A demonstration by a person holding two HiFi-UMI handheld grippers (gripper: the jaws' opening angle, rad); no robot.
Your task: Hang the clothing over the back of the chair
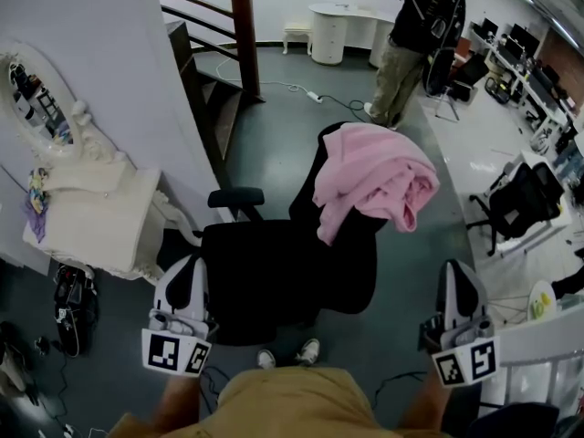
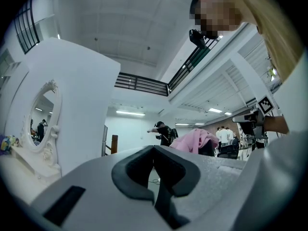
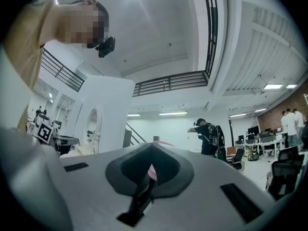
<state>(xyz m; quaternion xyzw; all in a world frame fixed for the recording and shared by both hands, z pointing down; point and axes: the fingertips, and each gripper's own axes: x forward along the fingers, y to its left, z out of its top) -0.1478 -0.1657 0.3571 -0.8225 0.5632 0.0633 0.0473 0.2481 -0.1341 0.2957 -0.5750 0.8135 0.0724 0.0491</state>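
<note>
A pink garment [image 1: 374, 179] lies draped over the backrest of a black office chair [image 1: 274, 276] in the middle of the head view, bunched toward the right side. My left gripper [image 1: 187, 265] hangs by the chair's near left corner, jaws together and holding nothing. My right gripper [image 1: 459, 270] is off to the chair's right, shut and holding nothing. Past the closed tips of the left gripper [image 2: 154, 150], its own view shows the pink garment [image 2: 192, 141] far ahead. The right gripper [image 3: 151, 148] shows only a sliver of the pink garment [image 3: 152, 171] behind its closed tips.
A white vanity table [image 1: 91, 217] with an oval mirror stands at the left against a white partition [image 1: 137, 80]. A wooden staircase [image 1: 233, 53] rises behind. A person [image 1: 411, 35] stands at the back. Another office chair [image 1: 520, 199] and desks are at the right.
</note>
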